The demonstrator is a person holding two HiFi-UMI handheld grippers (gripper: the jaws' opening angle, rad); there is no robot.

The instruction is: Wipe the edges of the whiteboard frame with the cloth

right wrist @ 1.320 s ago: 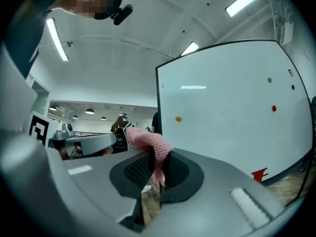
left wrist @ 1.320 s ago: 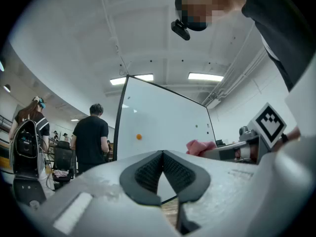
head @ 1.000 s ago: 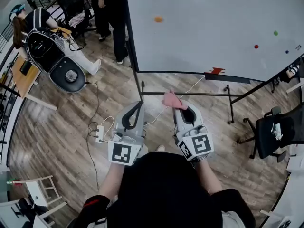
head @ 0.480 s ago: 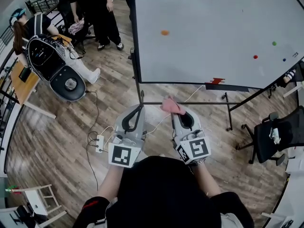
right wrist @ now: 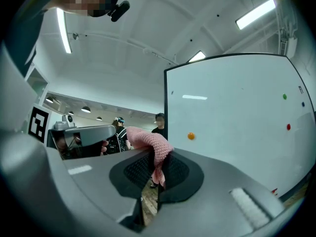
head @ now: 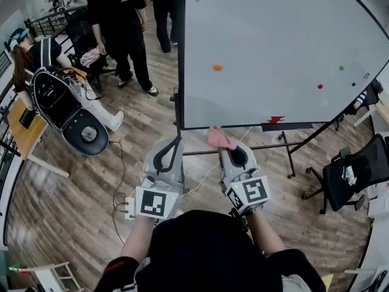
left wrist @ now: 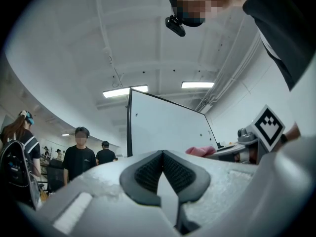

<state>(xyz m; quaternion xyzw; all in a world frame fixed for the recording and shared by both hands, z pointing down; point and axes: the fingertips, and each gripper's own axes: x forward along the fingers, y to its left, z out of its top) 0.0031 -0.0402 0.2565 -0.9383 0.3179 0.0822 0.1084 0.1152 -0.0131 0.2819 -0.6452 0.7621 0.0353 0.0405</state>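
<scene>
Now we are in the approach: our right tool [head: 224,145] pinches the pink cloth [head: 217,137] near the lower left corner of the whiteboard frame [head: 181,72]. Our left tool [head: 176,141] is pressed together, empty. Next, we judge, the cloth must meet the edge and slide along it.

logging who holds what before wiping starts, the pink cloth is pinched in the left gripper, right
Not the left. The pink cloth is pinched in the right gripper, as the right gripper view shows. The left gripper has its jaws together with nothing between them.
</scene>
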